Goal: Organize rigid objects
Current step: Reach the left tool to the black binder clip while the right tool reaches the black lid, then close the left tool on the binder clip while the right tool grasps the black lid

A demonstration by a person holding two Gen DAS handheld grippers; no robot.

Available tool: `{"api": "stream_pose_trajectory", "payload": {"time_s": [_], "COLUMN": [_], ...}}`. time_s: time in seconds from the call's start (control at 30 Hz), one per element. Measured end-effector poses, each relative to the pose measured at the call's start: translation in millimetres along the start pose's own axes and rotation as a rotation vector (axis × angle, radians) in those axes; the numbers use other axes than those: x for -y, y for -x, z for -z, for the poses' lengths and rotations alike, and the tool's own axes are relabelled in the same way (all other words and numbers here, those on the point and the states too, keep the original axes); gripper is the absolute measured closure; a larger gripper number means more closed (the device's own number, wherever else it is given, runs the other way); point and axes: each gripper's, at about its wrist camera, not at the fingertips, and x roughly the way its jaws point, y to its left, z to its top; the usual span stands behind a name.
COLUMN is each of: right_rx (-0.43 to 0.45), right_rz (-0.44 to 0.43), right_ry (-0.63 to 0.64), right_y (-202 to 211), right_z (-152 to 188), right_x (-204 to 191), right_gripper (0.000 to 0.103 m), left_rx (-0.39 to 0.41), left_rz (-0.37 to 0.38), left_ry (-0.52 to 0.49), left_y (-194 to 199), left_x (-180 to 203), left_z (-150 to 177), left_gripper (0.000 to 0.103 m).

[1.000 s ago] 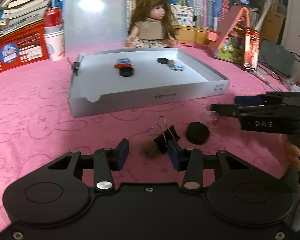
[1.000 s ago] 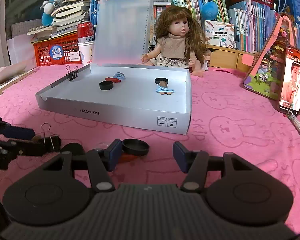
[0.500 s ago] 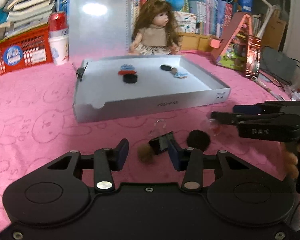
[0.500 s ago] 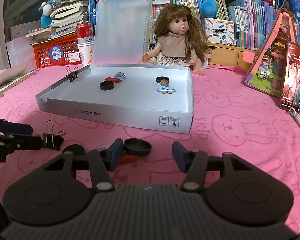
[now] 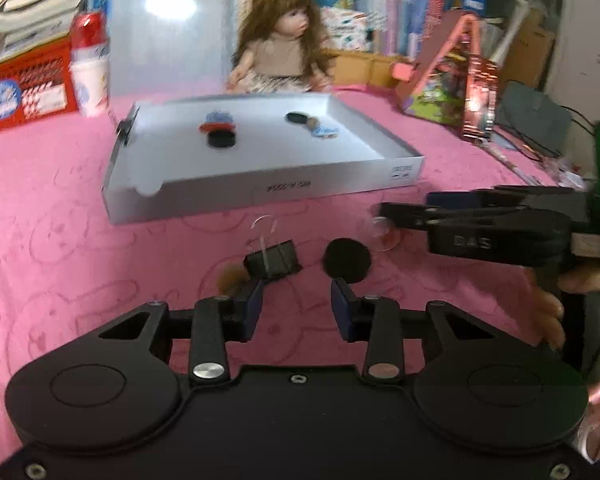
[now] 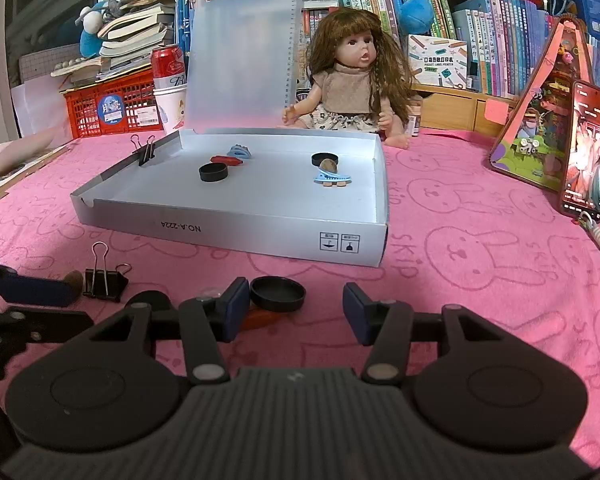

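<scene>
The black binder clip (image 5: 273, 261) lies on the pink cloth (image 5: 60, 240), its wire handles pointing toward the box, just ahead of the left gripper (image 5: 296, 306) at about its eleven o'clock. It is outside the gap, beyond the left pad, and not touched. That gripper's jaws have just been closing; they stand a little apart with only cloth between them. A small brown lump (image 5: 230, 276), too blurred to name with confidence, sits touching the clip at its eight o'clock. A black round disc (image 5: 347, 260) lies near the clip at three o'clock, straight ahead of the right pad.

In the right wrist view the right gripper (image 6: 296, 312) hovers with jaws spread, and they too have just been closing. A black cap (image 6: 277, 293) with a raised rim lies just beyond the left pad, not pinched, with something orange-red (image 6: 260, 318) tucked under its near edge. The same clip (image 6: 104, 278) appears at ten o'clock from this gripper.

At twelve o'clock from both tools sits the shallow grey box (image 6: 236, 232), lid raised. Inside lie a black cap, a red piece, blue pieces and another dark cap; a second binder clip (image 6: 144, 152) grips its left wall. A doll (image 6: 352, 92) sits behind the box.
</scene>
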Motion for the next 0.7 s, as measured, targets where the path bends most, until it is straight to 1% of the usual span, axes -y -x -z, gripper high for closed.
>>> {"api": "stream_pose_trajectory", "payload": {"time_s": [0.07,0.2,0.3,0.43,0.6,0.7], "right_rx": [0.001,0.002,0.005,0.011,0.009,-0.002], "right_rz": [0.002,0.012,0.024,0.048,0.082,0.086], "right_ry": [0.000,-0.003,-0.009,-0.008,-0.001,-0.015], "right_y": [0,0,0,0,-1,-3], "right_z": [0,0,0,1,1,3], "right_x": [1,2,3,4,5,9], "right_gripper": [0.045,0.045,0.046,0.047,0.048,0.049], "left_rx": [0.009,0.023,0.028,0.033,0.048,0.051], "left_rz": [-0.025,-0.070,-0.086,-0.100,-0.123,-0.122], "left_ry": [0.021,0.027,0.024,0.049,0.059,0.056], "left_y": [-4,-10,-15,-20,-25,-25], "left_x": [-2,-2,0,0,1,1], "left_z": [0,-2,-5,-8,-10,-10], "left_gripper": [0.067,0.067,0.065,0.064,0.067,0.068]}}
